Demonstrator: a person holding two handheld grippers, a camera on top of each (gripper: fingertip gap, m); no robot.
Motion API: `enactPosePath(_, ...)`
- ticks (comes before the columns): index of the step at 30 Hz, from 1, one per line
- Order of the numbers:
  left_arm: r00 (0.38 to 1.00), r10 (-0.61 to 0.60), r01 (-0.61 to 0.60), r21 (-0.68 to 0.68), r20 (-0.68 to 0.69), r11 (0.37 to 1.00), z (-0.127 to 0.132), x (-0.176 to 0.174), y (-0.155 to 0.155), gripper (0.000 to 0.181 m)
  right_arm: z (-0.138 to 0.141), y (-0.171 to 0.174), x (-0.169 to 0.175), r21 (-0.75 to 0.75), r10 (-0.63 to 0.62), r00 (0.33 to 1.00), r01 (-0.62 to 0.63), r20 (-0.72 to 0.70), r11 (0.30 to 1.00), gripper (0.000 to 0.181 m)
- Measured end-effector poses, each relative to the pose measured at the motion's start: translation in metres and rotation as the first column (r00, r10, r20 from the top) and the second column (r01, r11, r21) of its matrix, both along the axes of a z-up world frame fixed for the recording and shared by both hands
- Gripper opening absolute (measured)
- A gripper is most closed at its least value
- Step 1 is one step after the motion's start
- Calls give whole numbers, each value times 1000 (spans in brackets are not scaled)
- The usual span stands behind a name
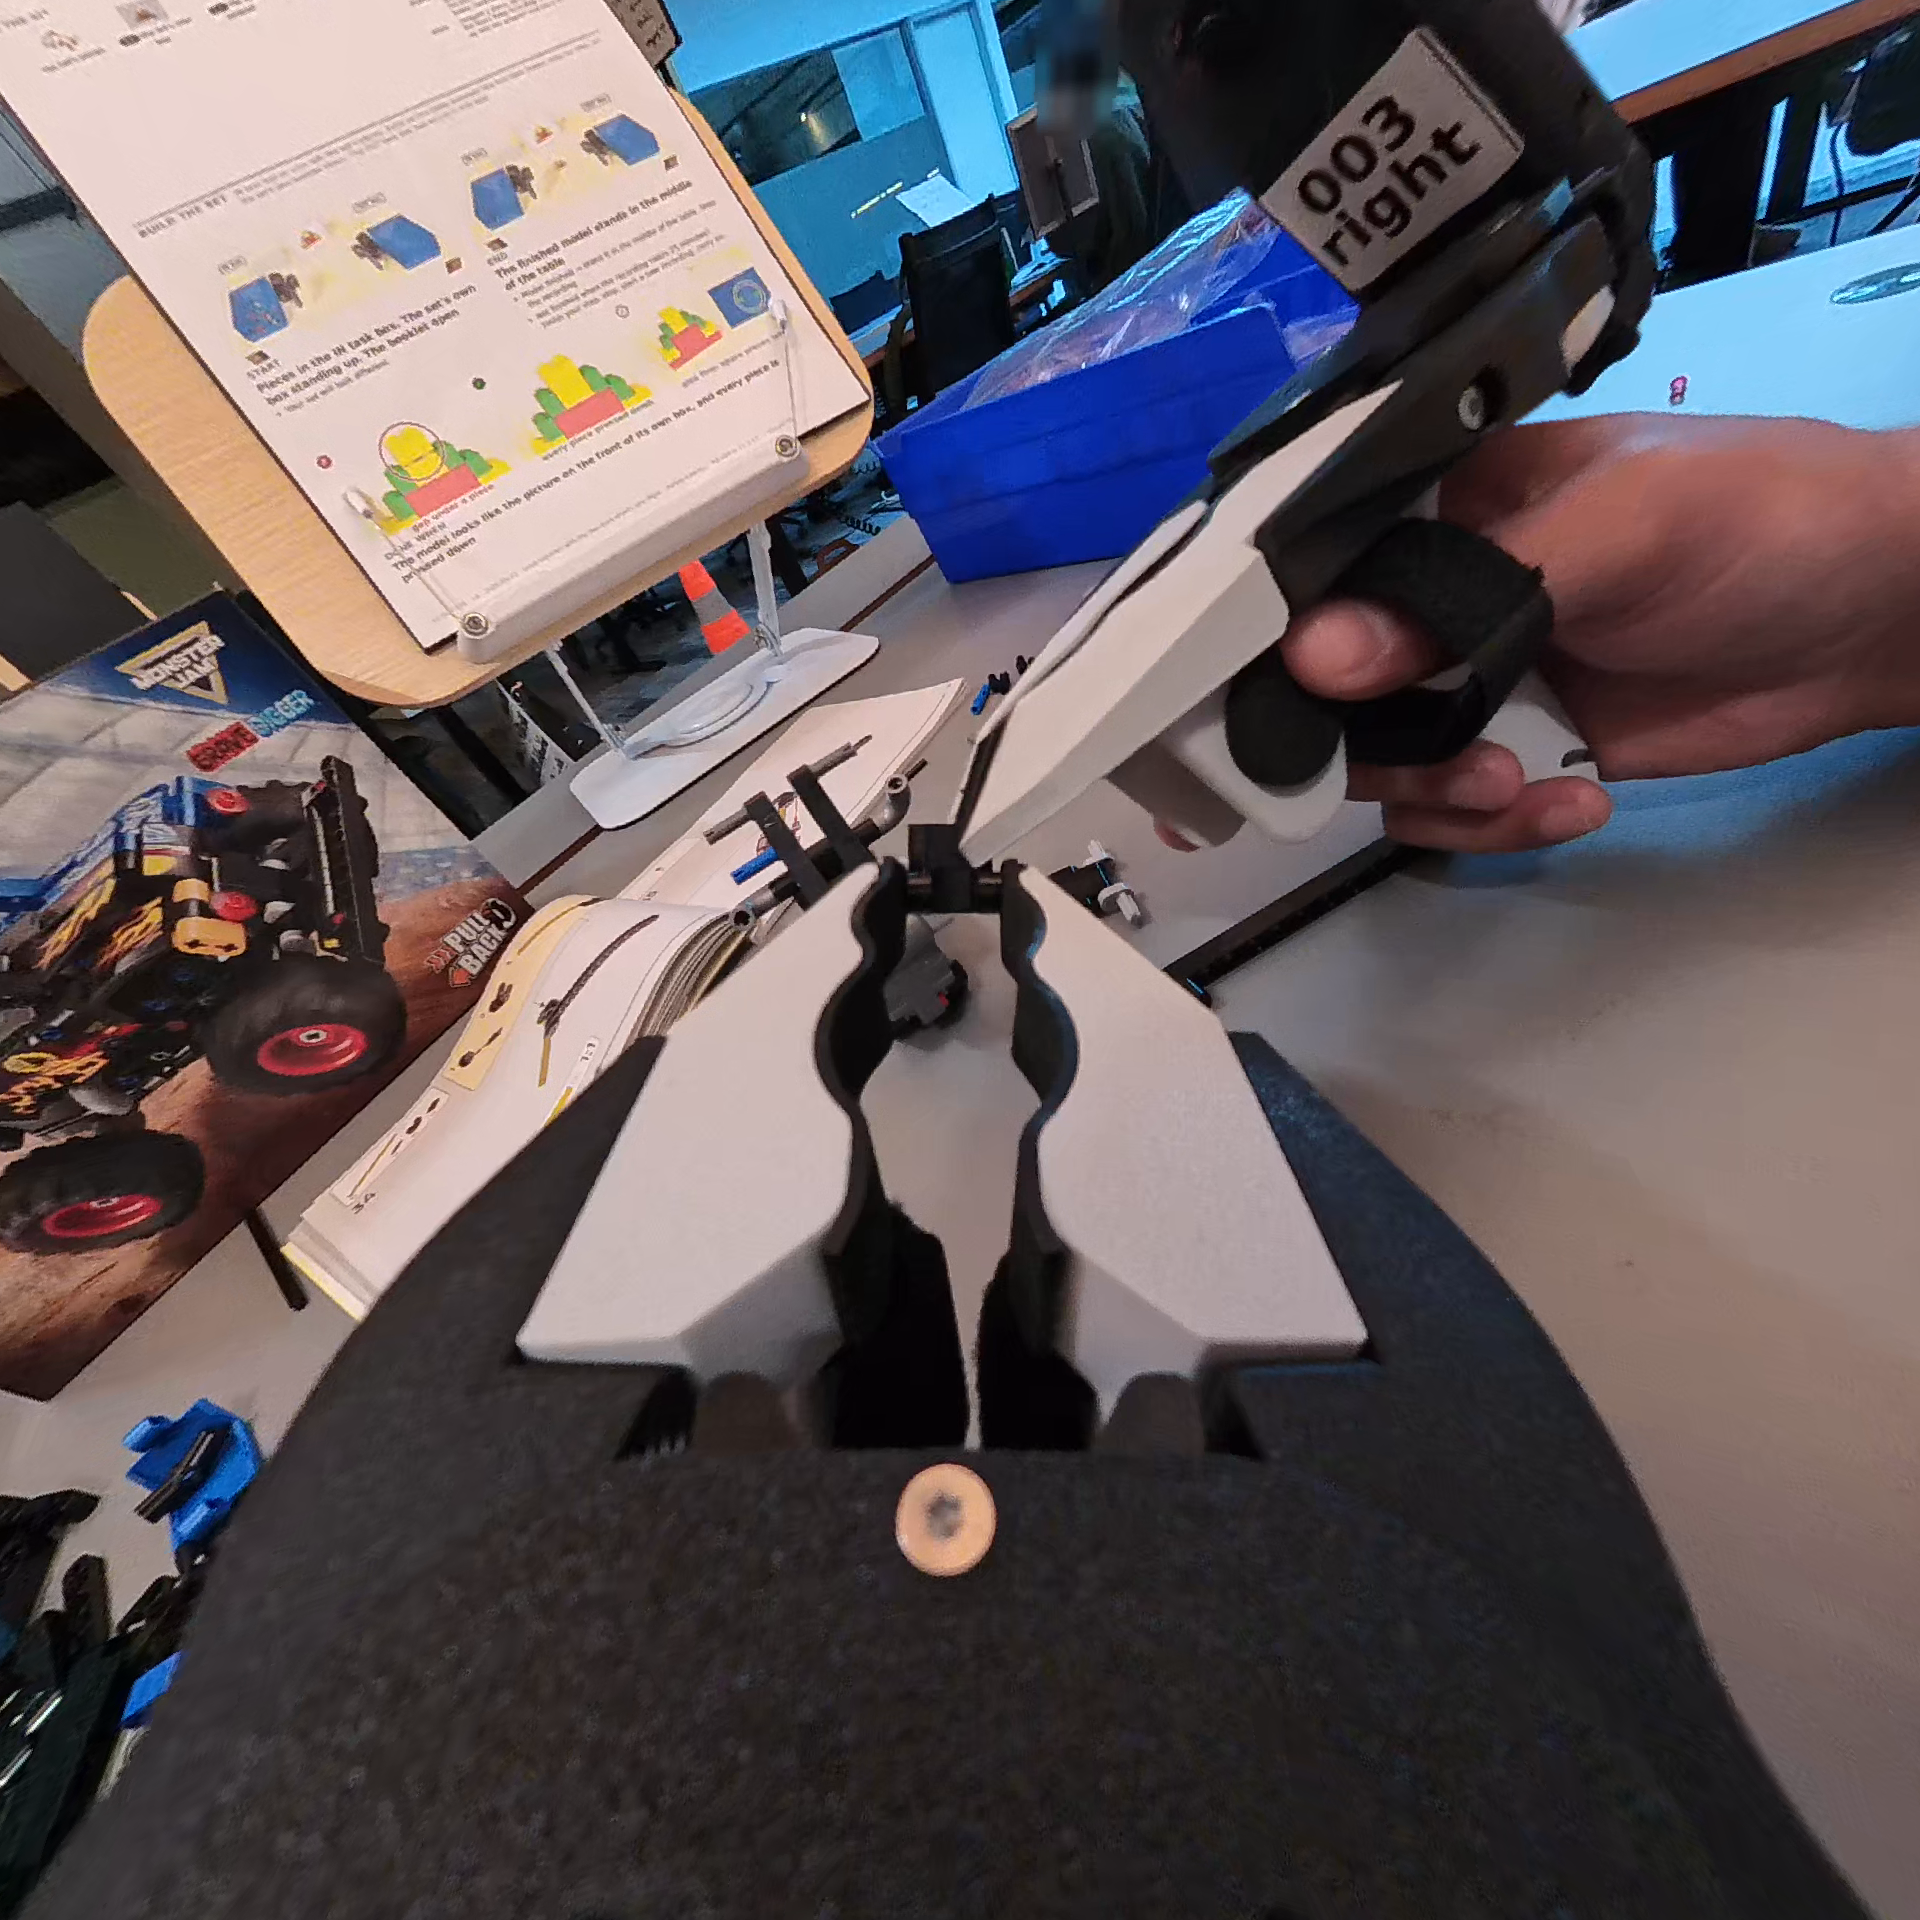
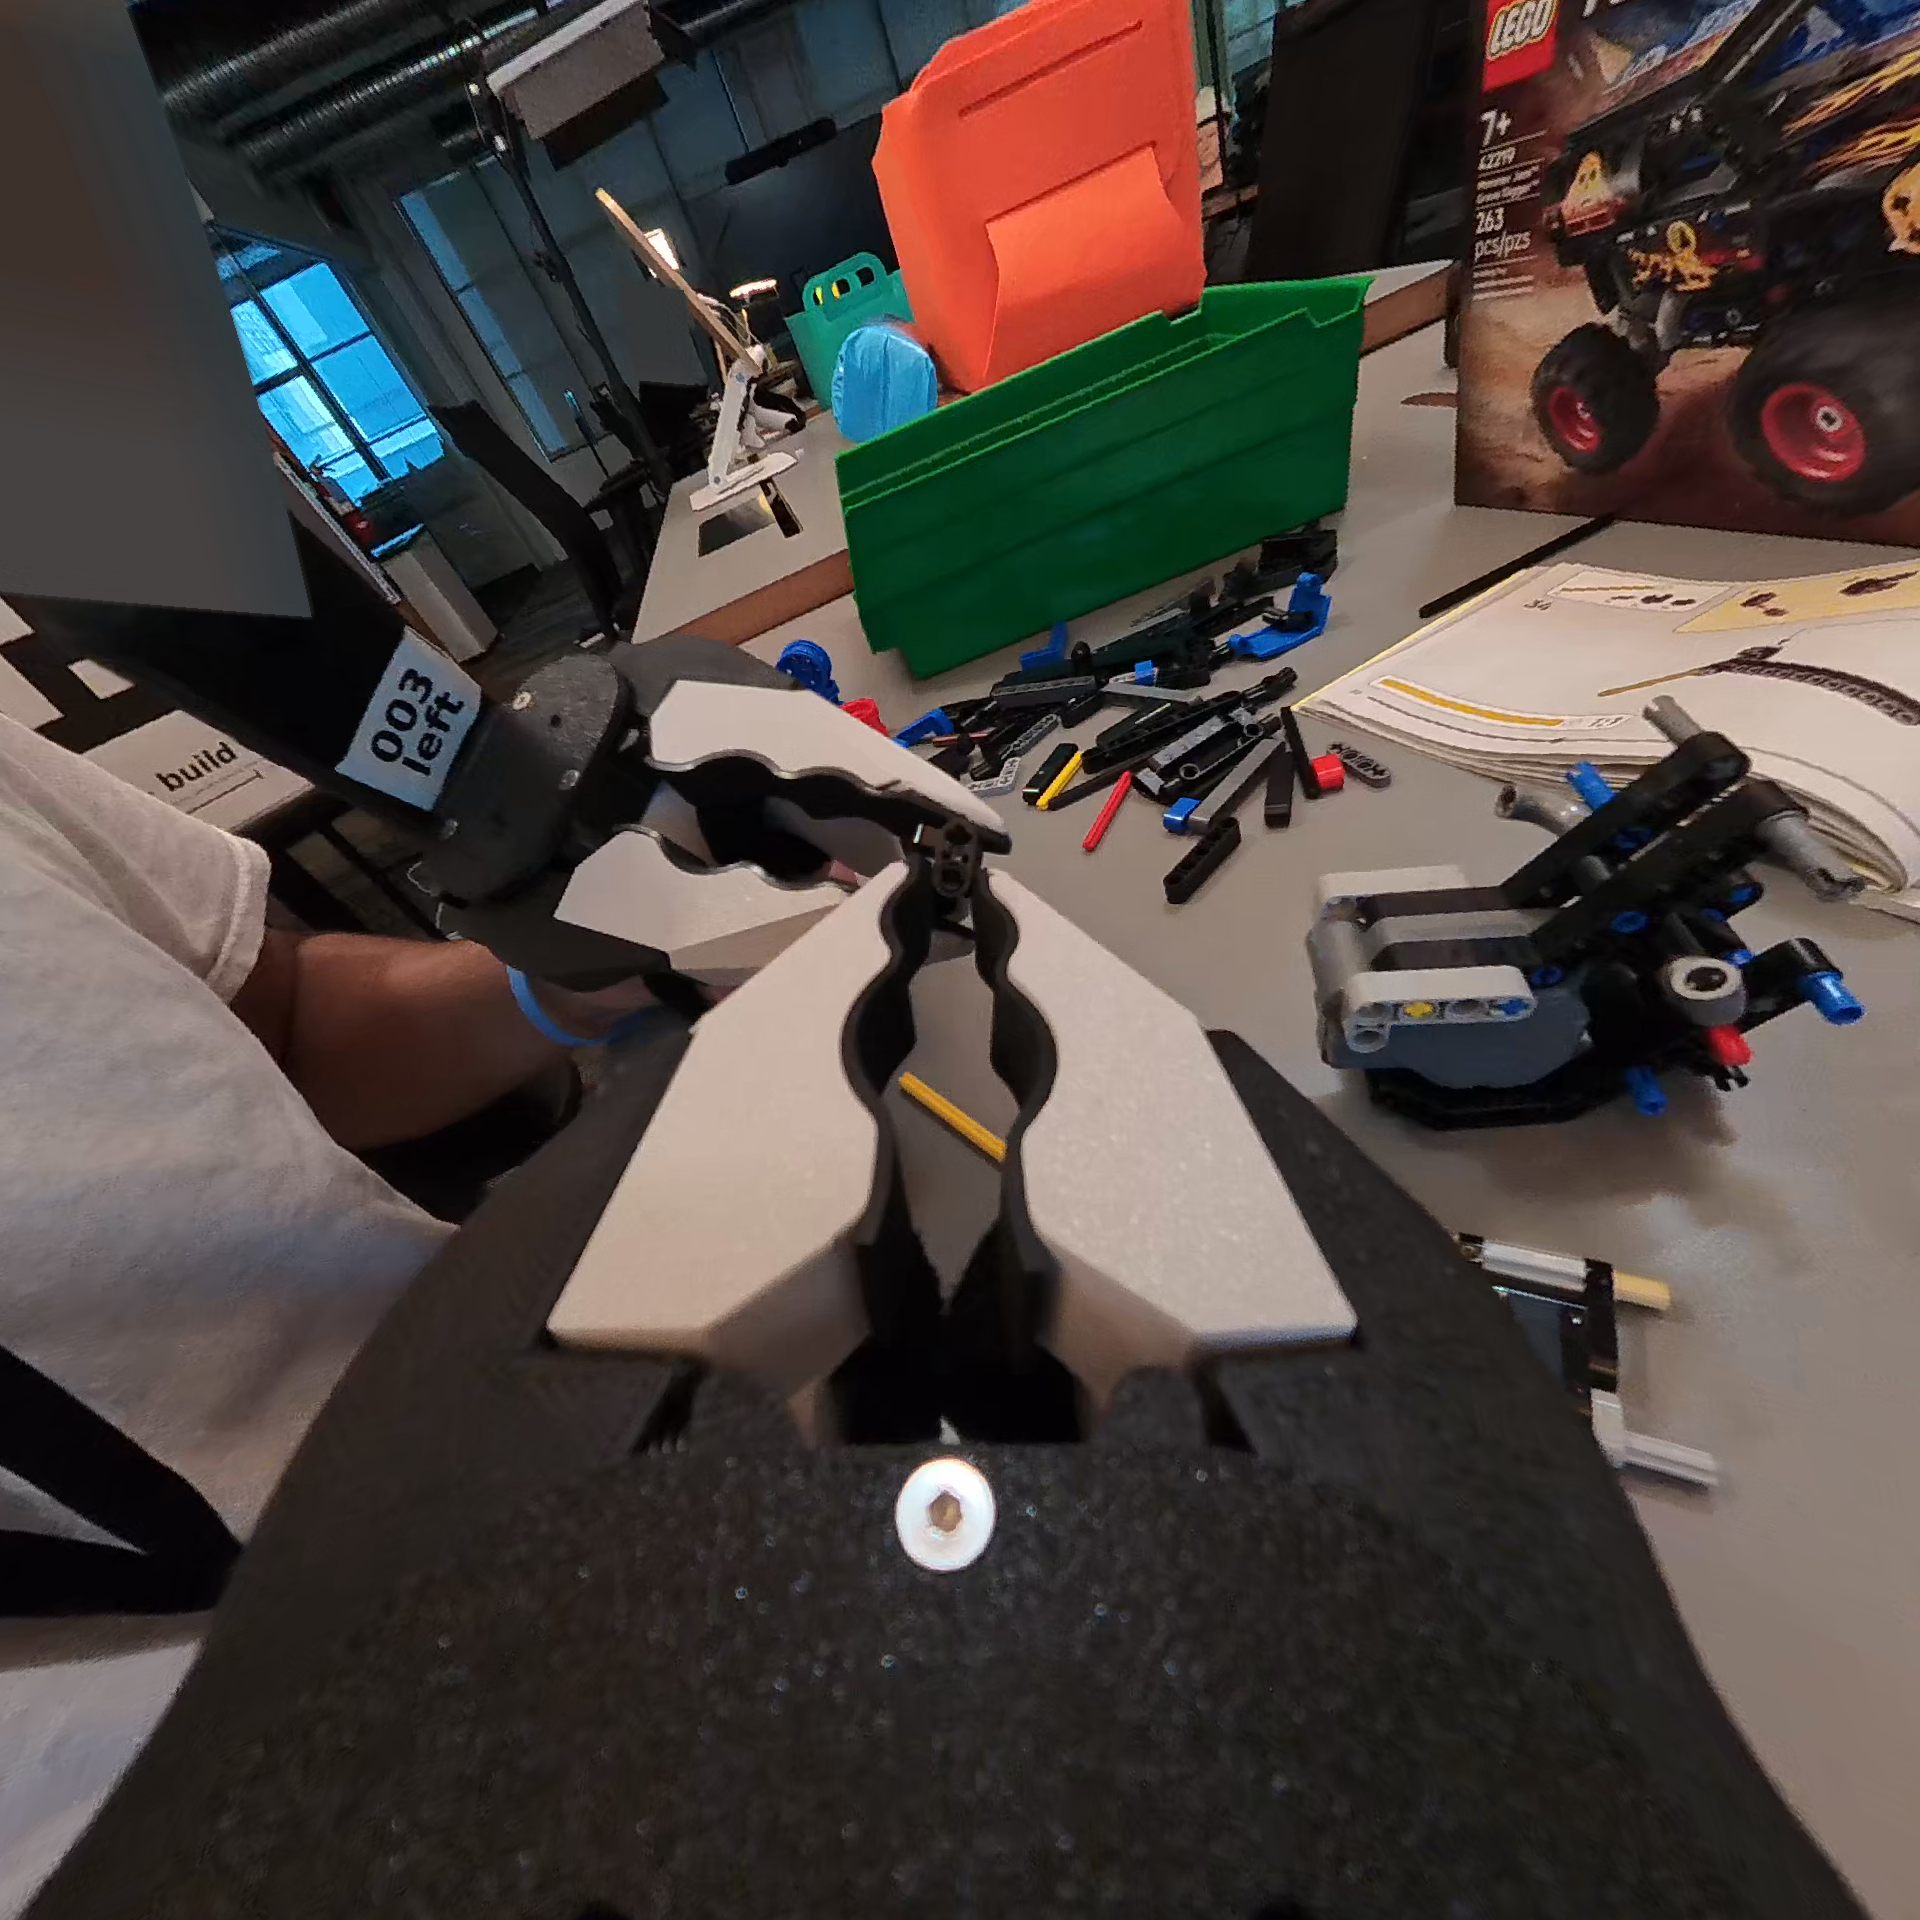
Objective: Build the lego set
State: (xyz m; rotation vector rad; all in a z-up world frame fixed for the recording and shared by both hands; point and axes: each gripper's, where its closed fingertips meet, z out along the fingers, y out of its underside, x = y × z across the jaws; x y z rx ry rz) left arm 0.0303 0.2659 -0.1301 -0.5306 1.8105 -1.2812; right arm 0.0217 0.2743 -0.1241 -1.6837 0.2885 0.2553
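**Both grippers pinch one small black connector, tip to tip**

The left gripper [image 1: 943, 883], grey-fingered with black wavy pads, is clamped on a small black plastic lego connector [image 1: 935, 854] at its tips. The right gripper [image 2: 951, 883] comes in from two o'clock in the left wrist view and nips the same piece, whose long axis stands roughly upright. The part-built grey and black lego chassis [image 2: 1538, 977] sits on the grey table [image 2: 1351, 1299] at three o'clock of the right gripper, so I judge that arm nearer for fitting.
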Motion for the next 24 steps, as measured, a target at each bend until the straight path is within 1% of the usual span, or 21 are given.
enactPosePath(4,1000,10,-10,13,-5,1000,-2,1,1,15,3,-2,2,16,-8,1000,8,3,1000,6)
enactPosePath(7,999,-22,21,-23,-47,1000,-4,0,1,16,3,-3,3,10,-18,999,17,38,1000,6)
enactPosePath(10,980,-125,105,-133,-156,986,-2,-3,3,18,2,-2,5,-6,-47,989,48,140,999,6)
enactPosePath(12,945,-229,189,-182,-233,965,-1,-8,3,20,-1,-1,5,-30,-52,971,61,235,998,6)
enactPosePath(13,935,-245,205,-172,-255,963,-2,-8,6,21,-3,0,3,-46,-41,960,56,278,997,7)
enactPosePath(15,921,-272,253,-101,-278,962,-6,-10,8,23,-5,2,0,-65,-31,940,56,339,996,7)
enactPosePath(18,908,-295,313,11,-298,950,-13,-13,8,20,-10,4,-2,-92,-25,923,66,384,994,7)
enactPosePath(21,902,-307,339,57,-305,939,-15,-13,9,19,-13,4,-2,-110,-24,889,83,457,990,7)
enactPosePath(24,897,-322,360,79,-304,930,-14,-14,12,14,-17,5,-2,-133,-17,872,94,489,987,7)
